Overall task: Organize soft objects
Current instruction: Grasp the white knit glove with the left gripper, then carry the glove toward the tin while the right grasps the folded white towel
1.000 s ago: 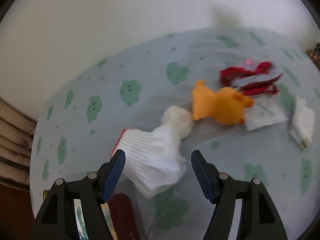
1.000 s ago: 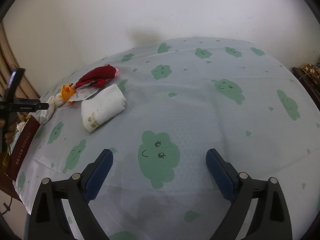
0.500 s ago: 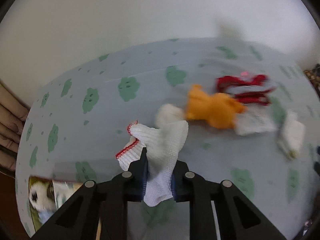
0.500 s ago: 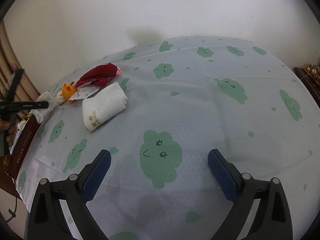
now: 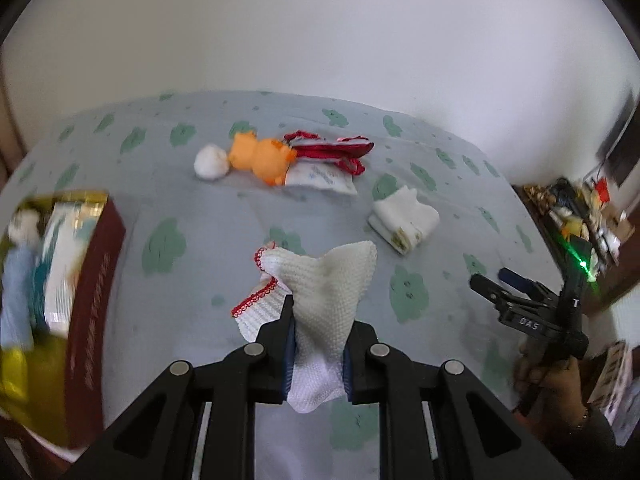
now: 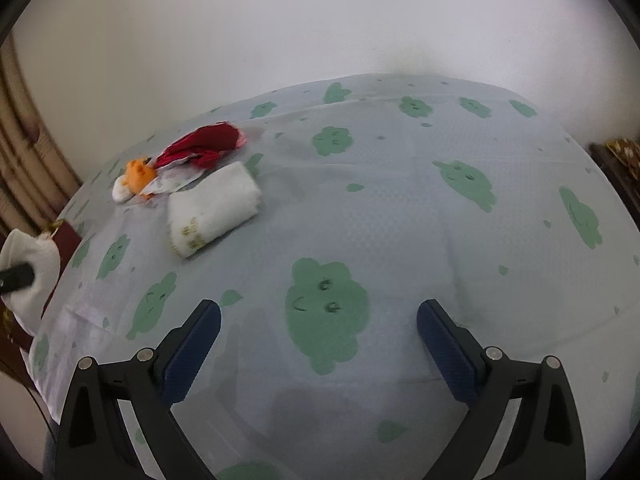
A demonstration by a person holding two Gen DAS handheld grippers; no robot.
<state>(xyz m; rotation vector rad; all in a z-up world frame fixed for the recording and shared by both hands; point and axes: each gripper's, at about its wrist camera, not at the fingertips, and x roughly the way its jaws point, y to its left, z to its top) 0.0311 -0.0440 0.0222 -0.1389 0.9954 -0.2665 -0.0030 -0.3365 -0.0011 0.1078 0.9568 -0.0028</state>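
My left gripper (image 5: 318,320) is shut on a white knitted sock with a red-trimmed cuff (image 5: 324,280) and holds it above the bed; the sock also shows at the left edge of the right wrist view (image 6: 28,268). On the bed lie a white ball (image 5: 211,162), an orange plush toy (image 5: 262,156), a red cloth (image 5: 332,148), a printed white packet (image 5: 320,178) and a folded white towel (image 5: 404,220). My right gripper (image 6: 318,320) is open and empty over the bedsheet (image 6: 400,220), far from the towel (image 6: 212,216).
A dark red box with a printed lid (image 5: 80,280) sits at the bed's left edge. A cluttered dark shelf (image 5: 580,216) stands to the right of the bed. A white wall runs behind the bed. A curtain (image 6: 24,152) hangs at the left.
My left gripper closed on the white sock and lifted it back off the bed, away from the ball and plush toy. My right gripper stayed open and barely moved.
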